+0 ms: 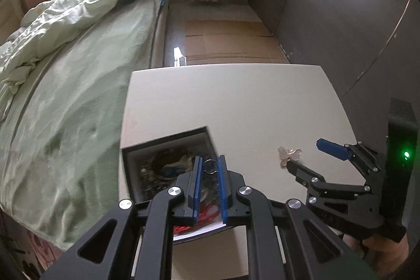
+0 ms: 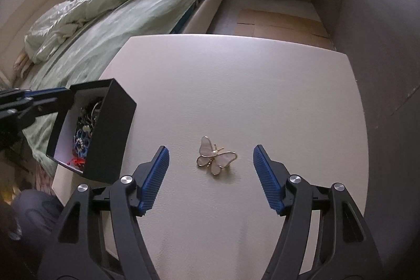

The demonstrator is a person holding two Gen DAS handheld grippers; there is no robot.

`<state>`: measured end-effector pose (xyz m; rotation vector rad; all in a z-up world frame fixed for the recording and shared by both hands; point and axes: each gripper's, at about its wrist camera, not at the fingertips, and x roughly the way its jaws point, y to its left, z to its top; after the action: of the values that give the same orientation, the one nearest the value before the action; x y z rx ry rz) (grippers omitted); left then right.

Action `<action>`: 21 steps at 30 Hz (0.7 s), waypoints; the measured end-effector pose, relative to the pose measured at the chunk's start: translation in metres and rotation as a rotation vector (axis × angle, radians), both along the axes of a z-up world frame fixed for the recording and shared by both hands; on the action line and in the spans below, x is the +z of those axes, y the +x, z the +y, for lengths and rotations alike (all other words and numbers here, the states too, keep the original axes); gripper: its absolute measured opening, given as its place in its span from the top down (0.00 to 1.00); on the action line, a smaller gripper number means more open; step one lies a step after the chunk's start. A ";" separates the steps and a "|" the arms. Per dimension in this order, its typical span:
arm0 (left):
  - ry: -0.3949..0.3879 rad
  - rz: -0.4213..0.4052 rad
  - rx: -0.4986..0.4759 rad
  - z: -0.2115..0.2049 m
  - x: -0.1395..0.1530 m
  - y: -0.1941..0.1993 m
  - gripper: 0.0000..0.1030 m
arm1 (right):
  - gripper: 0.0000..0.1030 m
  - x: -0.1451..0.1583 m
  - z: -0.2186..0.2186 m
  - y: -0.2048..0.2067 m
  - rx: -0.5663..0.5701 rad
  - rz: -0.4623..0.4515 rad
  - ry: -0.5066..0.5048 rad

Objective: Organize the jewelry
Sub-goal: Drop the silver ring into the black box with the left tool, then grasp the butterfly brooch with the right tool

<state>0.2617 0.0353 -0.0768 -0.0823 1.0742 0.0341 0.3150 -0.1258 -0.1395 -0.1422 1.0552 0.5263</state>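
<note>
A white and gold butterfly brooch [image 2: 215, 158] lies on the white table [image 2: 236, 85]. My right gripper [image 2: 211, 156] is open, and the brooch lies between its blue fingertips. It also shows in the left wrist view [image 1: 304, 156], by the brooch [image 1: 287, 155]. A black jewelry box [image 2: 105, 130] holding several pieces sits at the table's left edge. My left gripper [image 1: 209, 164] is over the box [image 1: 168, 146], nearly shut on a small silver ring [image 1: 210, 166].
A bed with green bedding [image 1: 78, 57] runs along the table's left side. Flattened cardboard [image 1: 228, 41] lies on the floor beyond the table. A dark wall [image 1: 341, 17] stands to the right.
</note>
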 end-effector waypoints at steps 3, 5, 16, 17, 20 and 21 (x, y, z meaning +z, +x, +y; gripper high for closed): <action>-0.002 -0.012 0.022 0.012 -0.002 -0.010 0.91 | 0.35 -0.007 0.002 0.002 0.008 0.009 -0.012; -0.009 -0.017 0.036 0.020 -0.005 -0.015 0.91 | 0.35 -0.010 0.002 0.004 0.008 0.018 -0.016; -0.073 -0.032 0.083 0.051 -0.031 -0.031 0.90 | 0.40 -0.028 0.027 0.006 0.026 0.004 -0.117; -0.082 -0.031 0.084 0.052 -0.034 -0.031 0.90 | 0.42 -0.031 0.029 0.007 0.027 0.006 -0.130; -0.102 -0.028 0.087 0.054 -0.041 -0.033 0.90 | 0.45 -0.036 0.036 0.008 0.024 -0.006 -0.168; -0.107 -0.027 0.087 0.055 -0.043 -0.033 0.90 | 0.46 -0.036 0.036 0.007 0.022 -0.009 -0.169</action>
<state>0.2284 0.0903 -0.1198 -0.2255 1.0450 0.0536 0.3222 -0.0896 -0.1760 -0.3049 1.0897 0.4550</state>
